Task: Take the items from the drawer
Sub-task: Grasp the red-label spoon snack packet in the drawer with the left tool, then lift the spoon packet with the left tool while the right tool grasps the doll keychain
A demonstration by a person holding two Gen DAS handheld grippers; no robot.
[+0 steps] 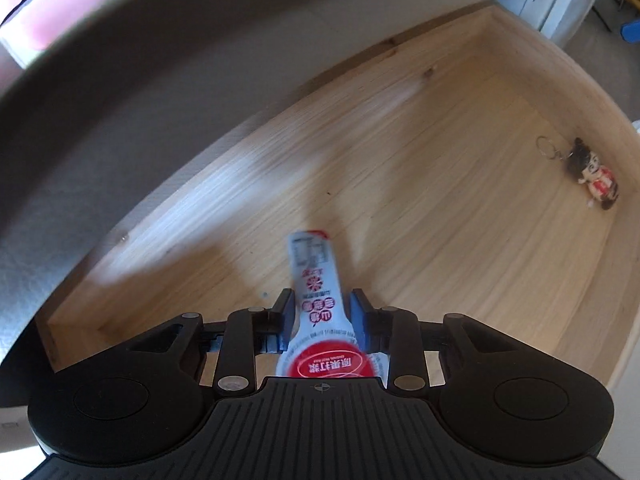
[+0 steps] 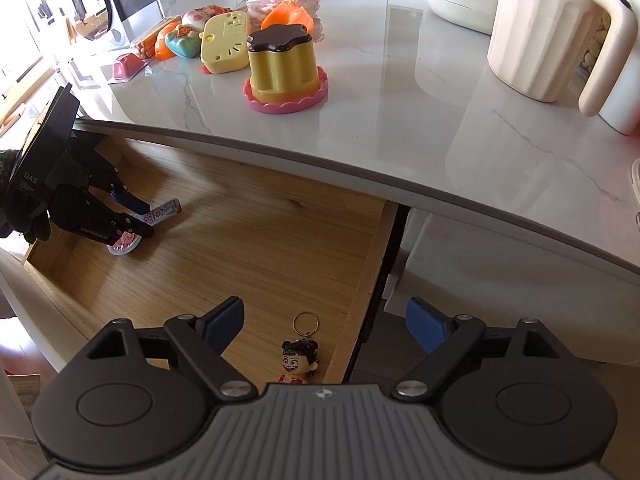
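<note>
The wooden drawer (image 2: 256, 240) stands pulled out under the marble counter. My left gripper (image 1: 322, 312) is shut on a white and red snack pouch (image 1: 316, 280), held just above the drawer floor (image 1: 440, 200) at its left end; the right wrist view shows that left gripper (image 2: 138, 216) with the pouch (image 2: 160, 214) between its blue pads. A doll keychain (image 2: 298, 362) with black hair and a red top lies in the drawer's near right corner, also in the left wrist view as the keychain (image 1: 594, 176). My right gripper (image 2: 324, 322) hangs open directly above it, fingers wide apart.
On the counter (image 2: 400, 128) stand a yellow pudding-shaped toy (image 2: 286, 74), a pile of plastic toys and wrapped snacks (image 2: 216, 36), and a cream kettle (image 2: 560, 32). The counter's edge overhangs the drawer's back half. A gloved hand (image 2: 20, 208) holds the left gripper.
</note>
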